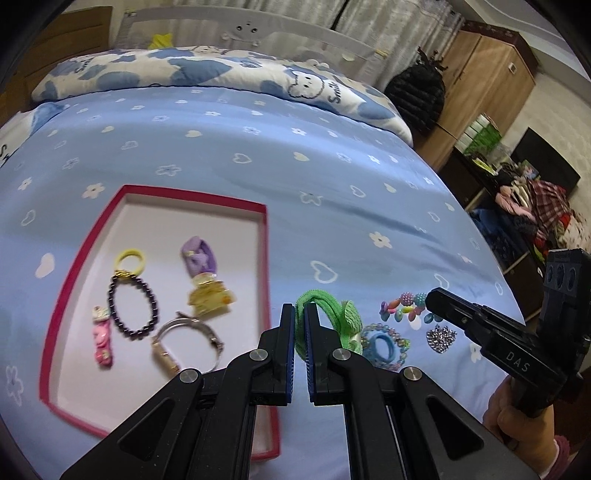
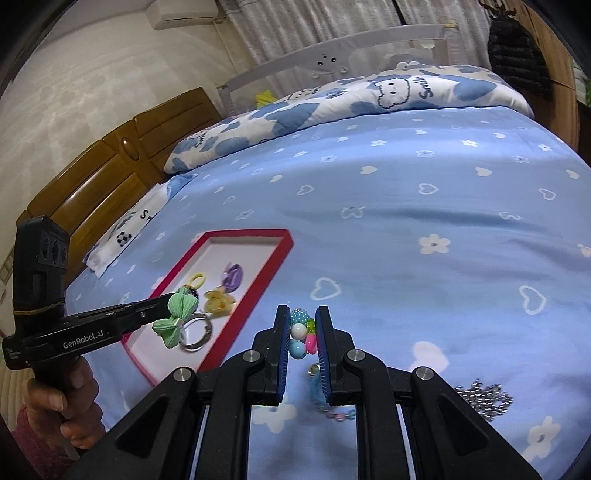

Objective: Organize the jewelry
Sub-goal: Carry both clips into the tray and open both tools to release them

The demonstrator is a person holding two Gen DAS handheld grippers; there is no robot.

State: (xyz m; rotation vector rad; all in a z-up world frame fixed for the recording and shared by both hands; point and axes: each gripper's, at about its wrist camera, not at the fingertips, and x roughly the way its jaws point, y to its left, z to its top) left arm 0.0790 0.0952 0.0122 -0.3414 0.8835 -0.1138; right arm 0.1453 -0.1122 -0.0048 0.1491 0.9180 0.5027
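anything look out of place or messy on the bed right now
Nothing damaged. A few pieces lie loose on the blue sheet outside the red box: a rhinestone heart, a blue hair tie and a beaded bracelet overlapping it. The rest sit inside the box.

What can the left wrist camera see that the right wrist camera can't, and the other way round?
Only the left wrist view shows the pink cat-shaped hair clip, the dark beaded bracelet and the blue hair tie. Only the right wrist view shows the wooden headboard and the wall air conditioner. Both show the red-rimmed tray, the green bow hair tie clamped in the left gripper, and the colourful bead bracelet clamped in the right gripper.
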